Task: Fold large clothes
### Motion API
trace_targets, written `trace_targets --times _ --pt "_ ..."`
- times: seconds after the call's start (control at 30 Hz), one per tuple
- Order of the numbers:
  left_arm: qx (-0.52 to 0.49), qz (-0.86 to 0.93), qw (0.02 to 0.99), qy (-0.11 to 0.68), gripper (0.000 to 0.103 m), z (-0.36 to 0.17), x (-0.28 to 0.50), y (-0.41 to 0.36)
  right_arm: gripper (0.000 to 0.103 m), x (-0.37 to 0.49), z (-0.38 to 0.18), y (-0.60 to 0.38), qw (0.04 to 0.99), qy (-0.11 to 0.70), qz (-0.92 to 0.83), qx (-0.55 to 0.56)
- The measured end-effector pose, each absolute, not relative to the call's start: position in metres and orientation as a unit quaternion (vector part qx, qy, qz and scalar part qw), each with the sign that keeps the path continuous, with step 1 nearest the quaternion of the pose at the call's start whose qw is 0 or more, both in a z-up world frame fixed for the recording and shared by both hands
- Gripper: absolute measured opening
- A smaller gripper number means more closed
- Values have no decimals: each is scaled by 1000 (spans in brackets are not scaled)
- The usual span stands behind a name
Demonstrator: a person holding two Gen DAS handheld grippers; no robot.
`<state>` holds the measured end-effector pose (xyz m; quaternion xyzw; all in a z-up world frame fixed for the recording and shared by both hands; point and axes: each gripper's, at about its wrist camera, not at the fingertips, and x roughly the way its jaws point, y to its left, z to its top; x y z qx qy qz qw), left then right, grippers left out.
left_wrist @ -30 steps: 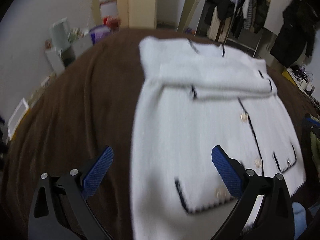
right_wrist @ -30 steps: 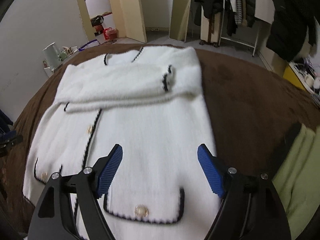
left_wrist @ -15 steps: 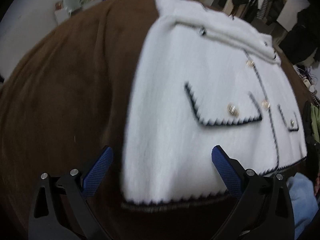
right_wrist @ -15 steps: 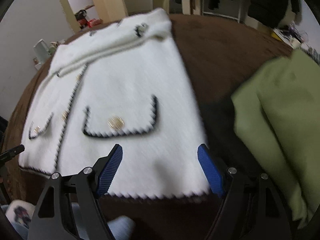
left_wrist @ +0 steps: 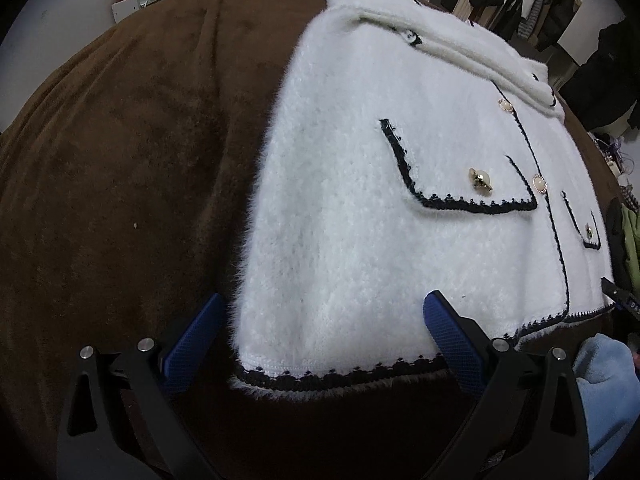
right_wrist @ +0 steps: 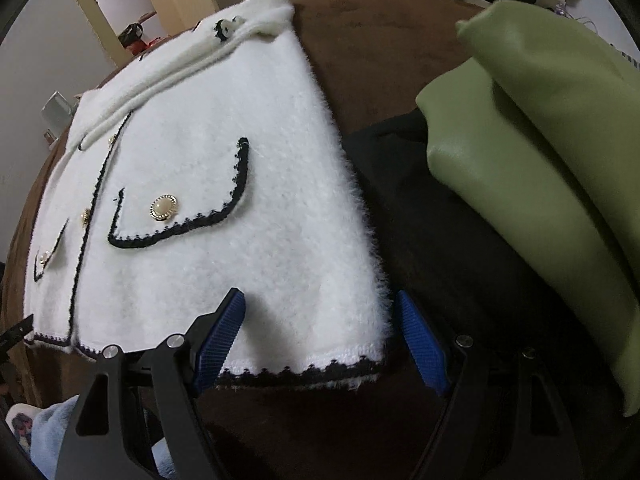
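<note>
White cardigan point(left_wrist: 360, 220) lay flat on the brown bed point(left_wrist: 120, 160), sleeves folded across its top. You had dropped both grippers to the near hem: left gripper point(left_wrist: 324, 336) and right gripper point(right_wrist: 320, 336) straddled its corners, fingers released. Bottom-up fold looked next.

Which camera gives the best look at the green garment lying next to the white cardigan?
The right wrist view: the green garment fills its right side, lying partly on dark clothing beside the white cardigan. The left wrist view catches only a thin green sliver at its right edge.
</note>
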<state>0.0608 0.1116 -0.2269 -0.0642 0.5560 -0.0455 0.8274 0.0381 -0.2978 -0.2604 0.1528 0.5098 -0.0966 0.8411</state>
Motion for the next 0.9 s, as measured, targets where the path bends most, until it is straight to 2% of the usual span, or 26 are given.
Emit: trace_targets --times 0.33,0.47,0.67,0.73,0.8,0.87,0.9 --pt "-115 -49 833 539 96 -225 58 125 82 44 -263 -299 847 498 -105 156" --pt "-175 -77 825 532 95 -220 59 132 82 45 -264 -298 848 495 -106 157" --pt "-162 -88 824 536 92 -219 57 119 83 43 -263 -298 848 493 -105 161" --pt "-161 -83 825 535 84 -218 56 120 83 43 -264 -299 849 493 -103 162" --pt "-155 -69 826 538 70 -219 56 122 83 43 -264 -299 849 492 -102 162" --pt "-153 -58 827 537 61 -219 56 124 82 43 -264 -299 849 494 -102 160" --pt "-153 -54 827 538 57 -219 55 126 77 44 -263 -298 849 495 -101 157"
